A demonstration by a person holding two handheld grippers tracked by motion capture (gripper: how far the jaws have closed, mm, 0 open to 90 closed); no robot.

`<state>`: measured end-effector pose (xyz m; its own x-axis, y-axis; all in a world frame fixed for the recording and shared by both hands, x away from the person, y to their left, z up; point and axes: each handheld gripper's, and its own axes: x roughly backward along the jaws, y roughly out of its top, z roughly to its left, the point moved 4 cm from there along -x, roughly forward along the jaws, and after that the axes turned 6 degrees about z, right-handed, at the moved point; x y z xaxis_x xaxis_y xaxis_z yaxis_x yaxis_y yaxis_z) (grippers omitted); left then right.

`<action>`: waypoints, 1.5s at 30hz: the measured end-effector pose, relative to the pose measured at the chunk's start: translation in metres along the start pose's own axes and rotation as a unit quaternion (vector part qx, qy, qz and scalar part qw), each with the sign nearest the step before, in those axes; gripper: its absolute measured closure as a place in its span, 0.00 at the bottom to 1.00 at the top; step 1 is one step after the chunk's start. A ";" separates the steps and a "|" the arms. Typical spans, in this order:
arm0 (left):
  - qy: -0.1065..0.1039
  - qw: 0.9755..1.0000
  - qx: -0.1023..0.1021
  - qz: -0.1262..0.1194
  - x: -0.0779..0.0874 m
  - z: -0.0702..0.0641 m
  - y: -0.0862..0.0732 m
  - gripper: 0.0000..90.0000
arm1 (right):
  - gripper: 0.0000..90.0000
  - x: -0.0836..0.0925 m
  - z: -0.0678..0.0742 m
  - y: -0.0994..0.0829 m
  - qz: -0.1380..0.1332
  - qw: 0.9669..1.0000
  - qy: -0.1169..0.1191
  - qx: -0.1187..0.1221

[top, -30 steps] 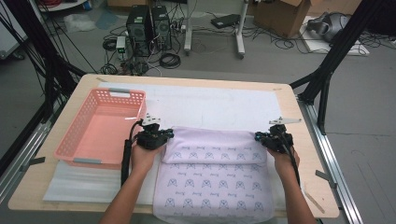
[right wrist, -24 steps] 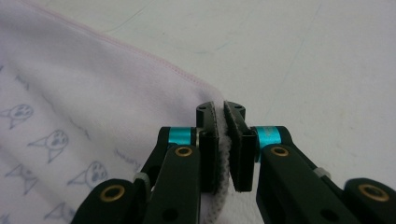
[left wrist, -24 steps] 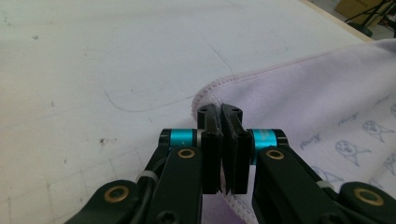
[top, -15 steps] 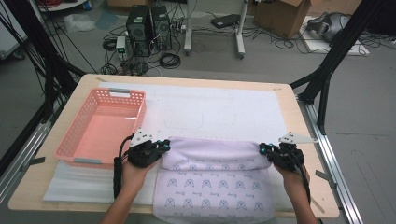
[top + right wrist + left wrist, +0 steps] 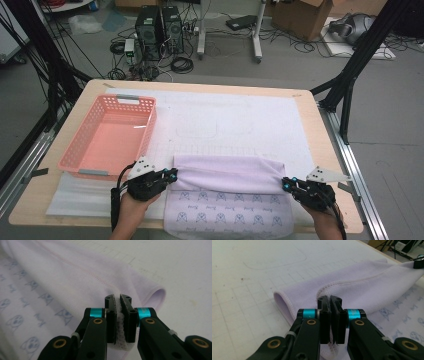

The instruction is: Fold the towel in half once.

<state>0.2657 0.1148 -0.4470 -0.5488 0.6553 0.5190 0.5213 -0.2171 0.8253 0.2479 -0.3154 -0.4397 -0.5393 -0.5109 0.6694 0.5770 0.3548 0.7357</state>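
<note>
Near table front, grippers (image 5: pixel 172 175) (image 5: pixel 286 184) pinching towel (image 5: pixel 227 172) edge

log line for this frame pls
left gripper: shut on towel | right gripper: shut on towel | towel: far edge folded toward person | basket: empty

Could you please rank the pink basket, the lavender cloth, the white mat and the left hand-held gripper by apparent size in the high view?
1. white mat
2. and 3. lavender cloth and pink basket: similar in apparent area, so I would not rank them
4. left hand-held gripper, clearly the smallest
</note>
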 end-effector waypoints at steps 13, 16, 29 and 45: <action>0.026 1.000 0.011 0.000 0.001 0.010 -0.004 0.60 | 0.65 0.016 -0.004 0.001 -0.043 0.999 -0.017 -0.004; 0.030 0.999 0.014 -0.005 -0.006 0.014 0.001 0.60 | 0.72 0.010 -0.021 0.010 -0.036 0.998 -0.054 -0.017; 0.039 0.999 0.025 0.001 -0.025 0.023 0.007 0.56 | 0.73 -0.060 -0.069 0.028 0.048 0.980 -0.189 -0.027; 0.051 0.997 0.039 0.036 -0.043 0.035 0.011 0.52 | 0.57 -0.023 -0.040 0.011 0.001 0.997 -0.064 -0.043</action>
<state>0.3175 0.1096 -0.4676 -0.5706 0.5619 0.5989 0.6087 -0.2002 0.7677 0.2907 -0.3312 -0.4511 -0.6097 -0.4039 0.6821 0.6247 0.2848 0.7271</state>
